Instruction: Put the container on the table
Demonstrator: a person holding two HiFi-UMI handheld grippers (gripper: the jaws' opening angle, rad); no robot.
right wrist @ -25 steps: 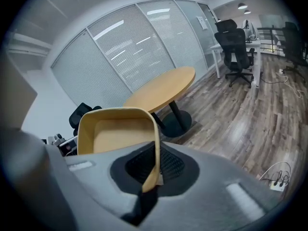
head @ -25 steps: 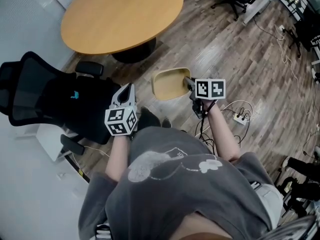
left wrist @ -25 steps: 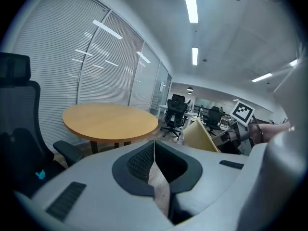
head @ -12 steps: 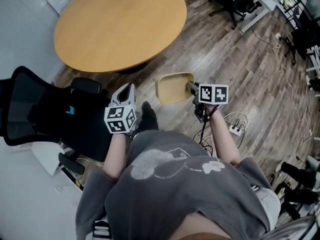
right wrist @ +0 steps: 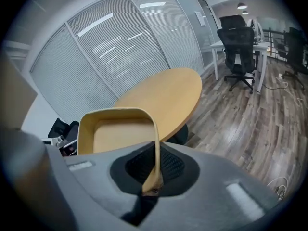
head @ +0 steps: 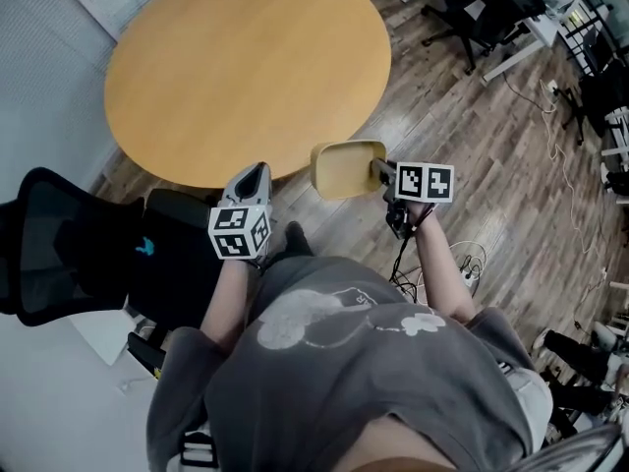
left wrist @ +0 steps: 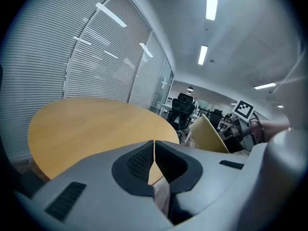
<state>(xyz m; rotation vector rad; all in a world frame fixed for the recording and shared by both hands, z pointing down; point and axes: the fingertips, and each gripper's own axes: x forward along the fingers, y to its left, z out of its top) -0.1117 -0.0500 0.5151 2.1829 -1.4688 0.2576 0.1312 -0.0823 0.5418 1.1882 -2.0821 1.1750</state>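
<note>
My right tool (head: 381, 173): pinching the side wall of the tan container (head: 344, 168), carried at centre frame beside the round worktop (head: 246, 67), presumably for setting down. My left tool (head: 252, 173): pressed together, empty, kept aside.

Open office: plank floor (head: 491, 155), closed blinds (right wrist: 125, 42), strip lighting.
A round, light-wood counter (head: 246, 67) stands on the brown planks, close to the wall of pale blinds. Near its edge sits a black mesh office chair (head: 79, 254). Further down the room a white desk (head: 521, 42) and another black chair (right wrist: 236, 35) stand by the glazed wall. Loose cables (head: 470, 260) trail over the floor. Overhead, long strip lights (left wrist: 211, 4) glow in a white ceiling, and the planks show a soft sheen.
</note>
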